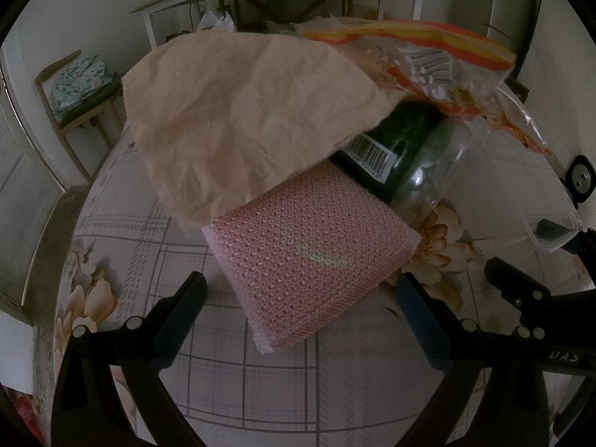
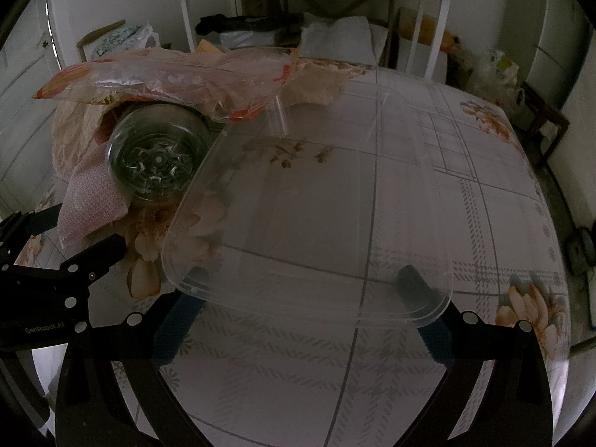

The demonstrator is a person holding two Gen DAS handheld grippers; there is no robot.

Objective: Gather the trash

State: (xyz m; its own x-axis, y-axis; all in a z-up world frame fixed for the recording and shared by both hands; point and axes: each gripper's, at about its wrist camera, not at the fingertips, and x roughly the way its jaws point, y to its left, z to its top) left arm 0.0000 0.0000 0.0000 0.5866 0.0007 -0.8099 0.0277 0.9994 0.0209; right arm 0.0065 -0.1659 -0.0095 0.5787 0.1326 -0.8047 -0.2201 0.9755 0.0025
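Hovering my left gripper, jaws spread, around the pink foam net; my right gripper, jaws spread, under the clear plastic lid.

We read "GenRobot.AI" in pale letters on the body of the left gripper, at the lower left of the right wrist view. On the right gripper, at the lower right of the left wrist view, we read "UAS". The bottle carries a barcode label, digits unreadable
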